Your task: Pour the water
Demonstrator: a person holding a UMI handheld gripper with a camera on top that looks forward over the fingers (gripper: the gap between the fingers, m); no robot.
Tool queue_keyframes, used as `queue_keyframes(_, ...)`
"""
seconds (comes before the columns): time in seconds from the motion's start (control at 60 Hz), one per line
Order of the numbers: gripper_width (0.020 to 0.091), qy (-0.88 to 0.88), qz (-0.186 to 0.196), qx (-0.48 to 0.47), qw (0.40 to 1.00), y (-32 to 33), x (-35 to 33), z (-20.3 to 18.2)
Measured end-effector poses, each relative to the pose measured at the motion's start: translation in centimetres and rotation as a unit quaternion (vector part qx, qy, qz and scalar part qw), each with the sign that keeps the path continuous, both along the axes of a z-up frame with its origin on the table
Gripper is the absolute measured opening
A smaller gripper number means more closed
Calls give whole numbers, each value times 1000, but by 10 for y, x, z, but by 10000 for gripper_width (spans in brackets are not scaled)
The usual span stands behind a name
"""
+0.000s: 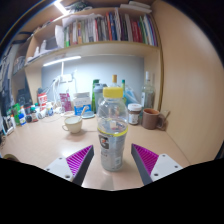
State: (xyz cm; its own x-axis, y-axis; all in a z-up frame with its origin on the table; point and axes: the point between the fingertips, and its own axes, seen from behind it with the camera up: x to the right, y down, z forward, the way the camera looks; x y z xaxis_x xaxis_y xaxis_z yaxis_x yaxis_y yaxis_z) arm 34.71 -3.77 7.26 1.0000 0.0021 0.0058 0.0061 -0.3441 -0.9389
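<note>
While the bottle point(112, 128) stands upright on the table point(40, 150) with its yellow cap on, the gripper point(112, 160) frames it: the bottle sits between the two pads point(78, 160), jaws released, a gap visible on each side. Nothing appears poured yet. A white cup point(73, 124) waits far left, a brown mug point(152, 118) far right. Grasping, uncapping and pouring all seem left to do.

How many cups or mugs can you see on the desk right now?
2: a white cup left of the bottle, and a brown mug to its right. Clutter along the back could hide more.
</note>
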Motion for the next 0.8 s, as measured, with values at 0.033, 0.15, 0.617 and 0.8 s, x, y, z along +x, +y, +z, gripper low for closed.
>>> queue_keyframes(0.033,835,5,0,-4,1000,12,0,-7)
queue_keyframes(0.15,839,11,3,-2,1000,47,2,-24)
queue_keyframes(0.617,544,-2,18,22,1000,104,-4,-32)
queue_keyframes(0.8,511,-14,8,-49,999,109,4,-30)
